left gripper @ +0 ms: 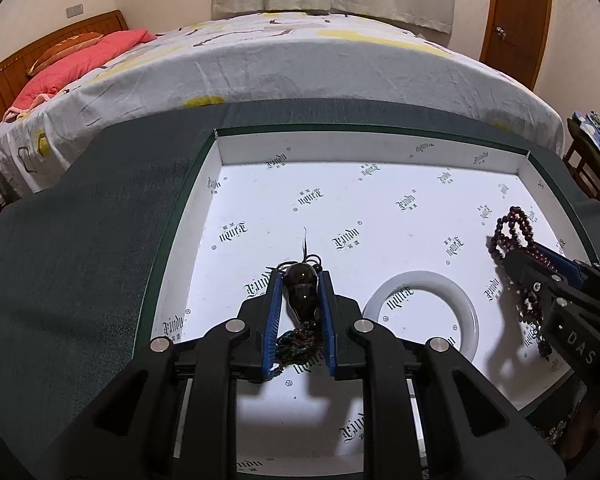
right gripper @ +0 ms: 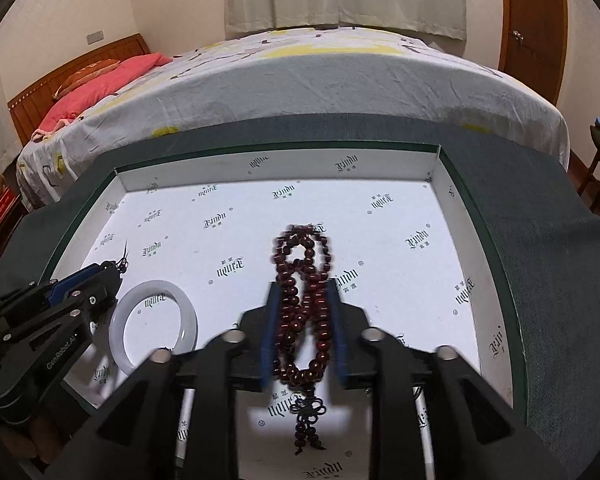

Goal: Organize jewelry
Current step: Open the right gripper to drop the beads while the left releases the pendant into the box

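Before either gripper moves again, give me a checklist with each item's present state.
1. Left gripper clamped on the dark pendant: ok, pads press both sides.
2. Right gripper holding the red bead string: cannot tell, picture blurred.
3. Both pieces over the white-lined box: ok.
4. White bangle clear of both grippers: ok, it lies flat between them.
5. Pendant's cord free of the left fingers: not ok, it is bunched between them.

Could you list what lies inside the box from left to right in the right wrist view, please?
Left tongs holding a dark pendant → white bangle → red bead strand between the right tongs → box wall.
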Motion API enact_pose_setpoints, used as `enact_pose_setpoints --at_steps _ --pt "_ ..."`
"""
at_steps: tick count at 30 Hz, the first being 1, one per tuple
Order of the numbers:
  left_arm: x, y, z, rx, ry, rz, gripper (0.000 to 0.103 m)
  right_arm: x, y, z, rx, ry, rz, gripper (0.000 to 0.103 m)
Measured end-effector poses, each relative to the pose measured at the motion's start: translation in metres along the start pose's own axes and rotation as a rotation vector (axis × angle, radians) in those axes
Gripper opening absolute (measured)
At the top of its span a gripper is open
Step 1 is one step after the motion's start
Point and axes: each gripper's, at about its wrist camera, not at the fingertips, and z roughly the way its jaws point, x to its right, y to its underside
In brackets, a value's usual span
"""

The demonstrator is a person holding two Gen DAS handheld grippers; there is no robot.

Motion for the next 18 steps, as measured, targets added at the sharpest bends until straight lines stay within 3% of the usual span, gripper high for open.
enact_pose_setpoints --at_steps 3,6,10,18 --pt "0.000 0.000 0.000 -0.004 0.000 0.000 0.031 0.000 0.000 -0.001 0.006 0.002 -0.004 0.039" --pt "-0.002 0.000 0.000 -0.003 0.001 -0.004 0.033 0.000 0.001 -0.002 0.009 0.002 0.000 0.040" --pt "-0.002 0.000 -0.004 0.018 0.004 -0.005 0.054 0.001 0.000 -0.006 0.036 0.002 0.009 0.054" --pt "-0.002 0.001 -0.015 0.040 0.010 -0.020 0.070 0.006 -0.004 -0.025 0.096 -0.010 0.031 0.064"
